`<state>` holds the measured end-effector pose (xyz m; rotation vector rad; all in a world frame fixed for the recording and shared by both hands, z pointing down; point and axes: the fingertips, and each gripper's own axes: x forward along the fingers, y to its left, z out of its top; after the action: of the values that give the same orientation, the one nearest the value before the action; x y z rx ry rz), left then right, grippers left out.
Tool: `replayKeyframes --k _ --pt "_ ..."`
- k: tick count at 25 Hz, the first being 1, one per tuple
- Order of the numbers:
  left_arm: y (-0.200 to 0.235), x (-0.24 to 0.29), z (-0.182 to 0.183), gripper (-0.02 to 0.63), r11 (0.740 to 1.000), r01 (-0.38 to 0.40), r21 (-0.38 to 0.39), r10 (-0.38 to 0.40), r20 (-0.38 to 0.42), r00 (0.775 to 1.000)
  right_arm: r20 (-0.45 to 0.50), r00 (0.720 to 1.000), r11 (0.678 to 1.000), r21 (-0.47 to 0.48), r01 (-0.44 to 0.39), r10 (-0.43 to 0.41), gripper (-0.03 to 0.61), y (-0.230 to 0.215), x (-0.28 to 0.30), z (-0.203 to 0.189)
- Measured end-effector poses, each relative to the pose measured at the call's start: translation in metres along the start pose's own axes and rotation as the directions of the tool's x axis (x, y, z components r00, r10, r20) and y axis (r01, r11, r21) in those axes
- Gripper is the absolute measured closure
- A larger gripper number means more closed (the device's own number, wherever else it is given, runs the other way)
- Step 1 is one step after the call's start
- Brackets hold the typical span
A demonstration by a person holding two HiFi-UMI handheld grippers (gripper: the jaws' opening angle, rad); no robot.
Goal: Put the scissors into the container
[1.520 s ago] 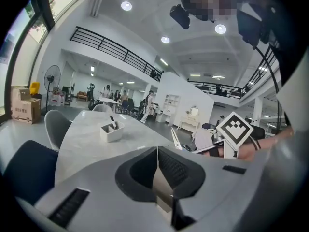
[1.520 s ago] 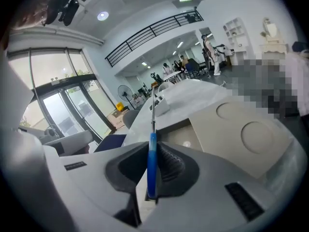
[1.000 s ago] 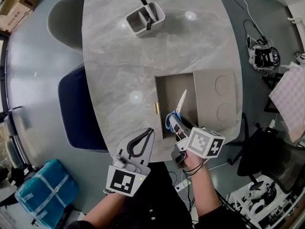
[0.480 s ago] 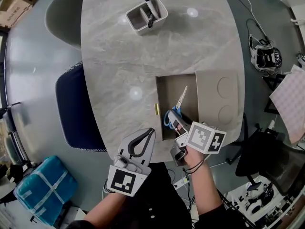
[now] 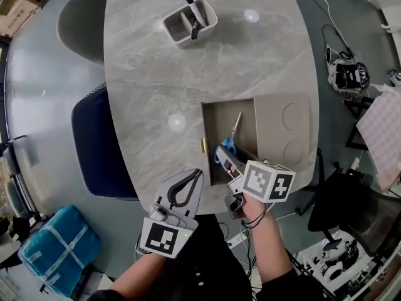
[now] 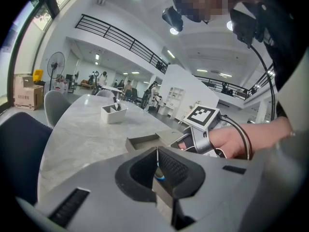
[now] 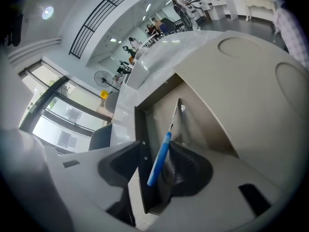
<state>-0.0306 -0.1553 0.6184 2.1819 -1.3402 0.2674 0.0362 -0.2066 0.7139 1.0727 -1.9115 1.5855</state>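
The blue-handled scissors (image 5: 230,137) lie inside the open beige box (image 5: 216,115), blades pointing away from me. My right gripper (image 5: 227,160) hangs over the box's near end with its jaws opening. The blue handle (image 7: 161,158) still stands between them, leaning by the right pad with a gap on the left. In the right gripper view the blades (image 7: 176,115) rest on the box floor. My left gripper (image 5: 198,173) waits at the table's near edge, left of the box, shut with nothing in it (image 6: 157,153).
The box's lid (image 5: 285,130) lies flat to the right of the box. A white pen holder (image 5: 190,22) with a black marker stands at the table's far side. A dark blue chair (image 5: 100,143) and a grey chair (image 5: 78,24) stand left of the table.
The right gripper lowered the scissors into the box and its jaws have spread apart. The left gripper has stayed in place.
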Motion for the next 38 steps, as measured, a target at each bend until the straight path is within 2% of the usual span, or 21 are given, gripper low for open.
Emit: replayKeyframes --k 3,8,10,14,20,23,27,31,33,35,38 --pt "-0.002 0.002 0.005 0.595 1.000 0.008 0.000 -0.008 0.008 1.000 -0.004 1.000 0.999 -0.040 0.020 -0.020 0.416 0.000 -0.008 0.003" --pt "-0.003 0.003 0.007 0.595 1.000 0.021 0.006 -0.021 0.008 1.000 -0.023 0.996 0.978 -0.190 0.082 -0.088 0.420 -0.004 -0.021 0.001" --pt "-0.004 0.004 0.007 0.595 1.000 0.025 0.008 -0.025 0.007 1.000 -0.027 0.995 0.978 -0.191 0.089 -0.096 0.440 -0.009 -0.022 -0.002" --pt "-0.004 0.004 0.004 0.595 0.999 0.032 -0.003 -0.032 0.005 0.999 -0.044 0.994 0.981 -0.173 0.087 -0.096 0.533 -0.017 -0.024 -0.010" --pt "-0.011 0.002 0.000 0.595 0.999 0.038 0.008 -0.038 -0.003 0.999 -0.022 0.994 0.978 -0.186 0.099 -0.105 0.572 -0.021 -0.028 -0.011" --pt "-0.016 -0.001 0.005 0.595 0.999 0.041 0.016 -0.041 0.007 0.999 0.013 0.998 0.977 -0.205 0.064 -0.063 0.579 -0.011 -0.036 -0.006" --pt "-0.019 -0.005 0.013 0.595 0.998 0.048 0.033 -0.048 0.007 0.999 0.088 0.994 0.973 -0.228 -0.042 0.063 0.580 0.015 -0.055 0.002" --pt "-0.038 -0.018 0.038 0.598 0.991 0.110 0.075 -0.113 0.042 0.993 0.191 0.976 0.950 -0.309 -0.038 0.102 0.578 0.039 -0.090 0.013" --pt "-0.044 -0.025 0.052 0.598 0.989 0.108 0.098 -0.114 0.056 0.992 0.248 0.961 0.942 -0.334 -0.036 0.125 0.578 0.052 -0.110 0.019" --pt "-0.045 -0.029 0.067 0.598 0.988 0.094 0.121 -0.104 0.078 0.991 0.326 0.934 0.927 -0.374 -0.017 0.148 0.579 0.066 -0.132 0.030" --pt "-0.049 -0.039 0.090 0.598 0.987 0.079 0.141 -0.097 0.125 0.987 0.442 0.874 0.893 -0.450 0.020 0.203 0.580 0.089 -0.170 0.042"
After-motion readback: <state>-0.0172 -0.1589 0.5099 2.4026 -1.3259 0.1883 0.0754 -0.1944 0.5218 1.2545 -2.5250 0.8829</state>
